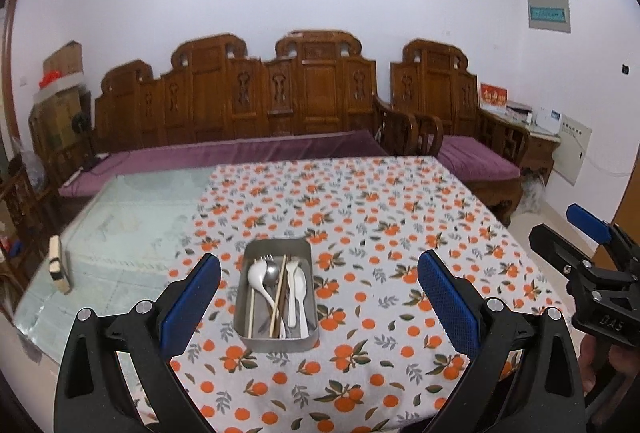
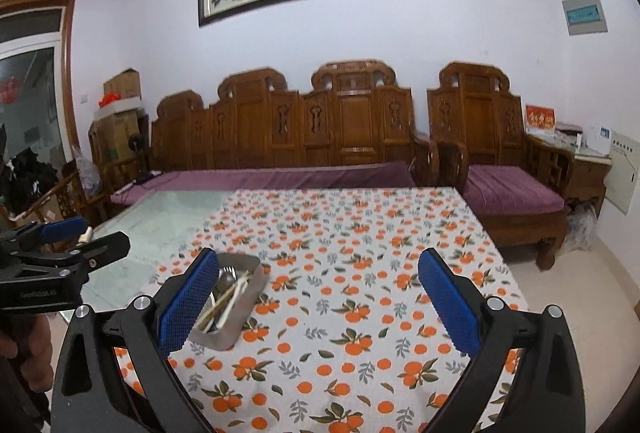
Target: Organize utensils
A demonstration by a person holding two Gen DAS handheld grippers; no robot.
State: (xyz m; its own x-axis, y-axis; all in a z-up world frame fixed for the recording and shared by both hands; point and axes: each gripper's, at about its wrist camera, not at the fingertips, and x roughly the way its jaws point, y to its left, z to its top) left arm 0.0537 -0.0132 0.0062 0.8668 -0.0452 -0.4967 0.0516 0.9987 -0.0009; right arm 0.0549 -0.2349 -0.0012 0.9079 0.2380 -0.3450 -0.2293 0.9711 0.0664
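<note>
Both grippers, left gripper (image 1: 319,307) and right gripper (image 2: 319,307), hover spread wide and empty; metal tin (image 1: 276,293) holds spoons, chopsticks, perhaps forks.

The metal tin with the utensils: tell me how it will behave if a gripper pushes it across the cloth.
The metal tin looks low and flat-bottomed, so it should slide rather than tip. The tablecloth may bunch ahead of it. The loose chopsticks and white spoon inside would probably shift and rattle.

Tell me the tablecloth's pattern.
Oranges with leaves on white tablecloth, best in right wrist view.
</note>
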